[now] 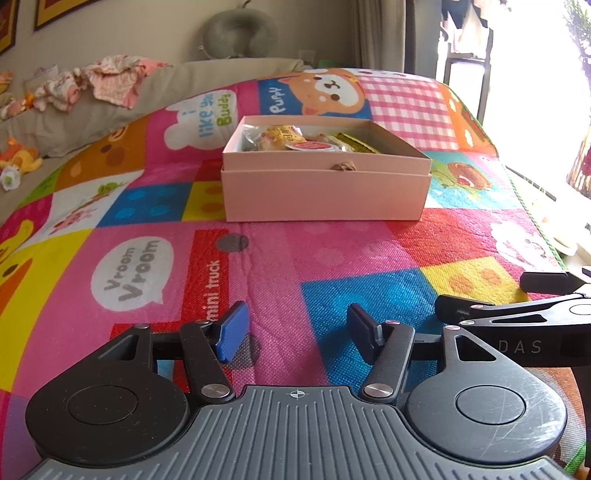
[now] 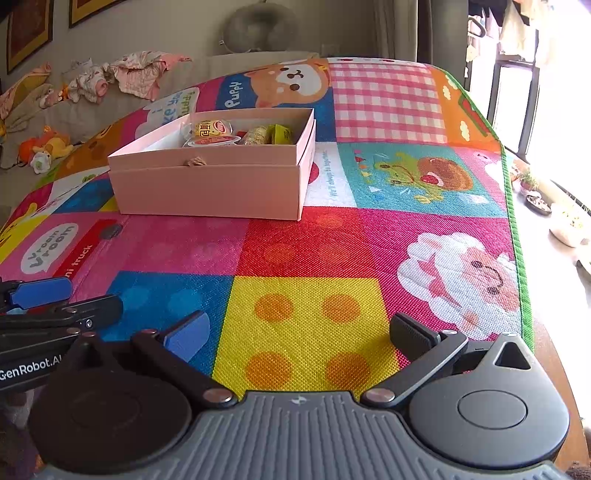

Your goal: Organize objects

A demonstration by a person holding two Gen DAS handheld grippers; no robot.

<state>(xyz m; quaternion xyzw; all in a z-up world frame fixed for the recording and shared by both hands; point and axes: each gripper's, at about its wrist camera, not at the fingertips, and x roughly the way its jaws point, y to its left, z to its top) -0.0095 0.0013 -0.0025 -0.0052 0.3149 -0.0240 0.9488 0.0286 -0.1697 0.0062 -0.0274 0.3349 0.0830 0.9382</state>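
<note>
A pink cardboard box (image 1: 325, 192) sits open on the colourful play mat (image 1: 295, 251), nested in its lid. Inside lie several snack packets (image 1: 295, 142), among them a yellow wrapped one, a round red-lidded cup and a green packet. The box also shows in the right wrist view (image 2: 210, 192), with the snacks (image 2: 236, 134) at its far end. My left gripper (image 1: 295, 332) is open and empty, low over the mat, well short of the box. My right gripper (image 2: 301, 332) is open and empty, beside the left one, to the box's near right.
The mat's green edge (image 2: 513, 206) runs along the right, with a ledge of small plant pots (image 2: 539, 203) beyond. A beige sofa (image 1: 110, 107) with crumpled clothes and plush toys (image 1: 20, 158) lies behind left. A grey neck pillow (image 1: 240, 33) stands at the back.
</note>
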